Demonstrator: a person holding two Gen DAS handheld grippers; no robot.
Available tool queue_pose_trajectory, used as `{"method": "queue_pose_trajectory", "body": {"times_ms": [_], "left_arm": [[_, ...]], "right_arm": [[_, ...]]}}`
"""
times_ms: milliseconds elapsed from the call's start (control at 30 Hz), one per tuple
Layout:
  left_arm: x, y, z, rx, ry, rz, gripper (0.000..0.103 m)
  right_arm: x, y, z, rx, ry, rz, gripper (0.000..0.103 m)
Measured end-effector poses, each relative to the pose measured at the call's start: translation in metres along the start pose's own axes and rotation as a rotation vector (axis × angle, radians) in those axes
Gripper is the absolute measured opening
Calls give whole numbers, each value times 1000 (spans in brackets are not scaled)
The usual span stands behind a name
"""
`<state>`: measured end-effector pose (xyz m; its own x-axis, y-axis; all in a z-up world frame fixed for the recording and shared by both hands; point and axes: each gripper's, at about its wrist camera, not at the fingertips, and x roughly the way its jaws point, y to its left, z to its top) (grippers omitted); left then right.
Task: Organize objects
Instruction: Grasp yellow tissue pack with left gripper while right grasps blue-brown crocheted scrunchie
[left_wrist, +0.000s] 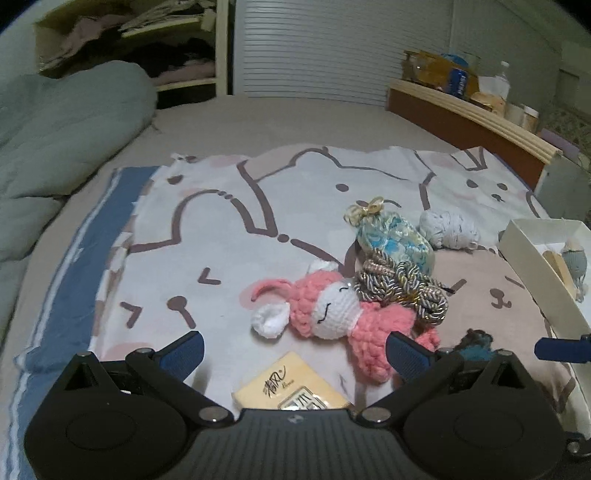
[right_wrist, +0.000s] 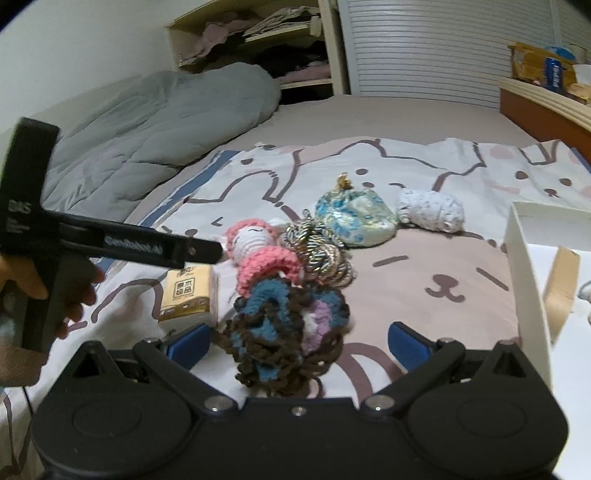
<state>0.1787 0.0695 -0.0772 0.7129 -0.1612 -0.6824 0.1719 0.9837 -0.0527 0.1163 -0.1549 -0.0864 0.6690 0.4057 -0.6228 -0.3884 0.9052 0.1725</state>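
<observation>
Pink crochet doll lying beside braided cord

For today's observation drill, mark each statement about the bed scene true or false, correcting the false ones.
1. Both grippers are open. True: left gripper, right gripper.
2. The pink knitted doll is in the white box. False: it lies on the sheet.
3. The tissue pack lies beside the doll. True.
4. The right gripper clamps the brown-and-blue yarn piece. False: its fingers stand apart on either side.
</observation>
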Motion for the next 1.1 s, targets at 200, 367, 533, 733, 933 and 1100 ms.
{"method": "queue_pose_trajectory", "body": {"times_ms": [200, 367, 533, 733, 933, 1100], "left_arm": [[21, 25, -11, -120, 33, -113, 103], [23, 22, -21, -52, 146, -248, 103], [12, 9, -29, 87, 235, -272, 102], [7, 5, -30, 137, 262, -247, 101], [11, -9, -26, 220, 235, -143, 91], [15, -21, -27, 314, 167, -92, 86]], "right_arm": [[17, 3, -2, -19, 9, 35, 103], [29, 1, -1, -17, 10, 37, 103], [36, -6, 0, -2, 21, 54, 103], [45, -13, 1, 34, 54, 58, 86], [46, -9, 2, 46, 91, 103, 61], [39, -10, 7, 49, 86, 113, 51]]}}
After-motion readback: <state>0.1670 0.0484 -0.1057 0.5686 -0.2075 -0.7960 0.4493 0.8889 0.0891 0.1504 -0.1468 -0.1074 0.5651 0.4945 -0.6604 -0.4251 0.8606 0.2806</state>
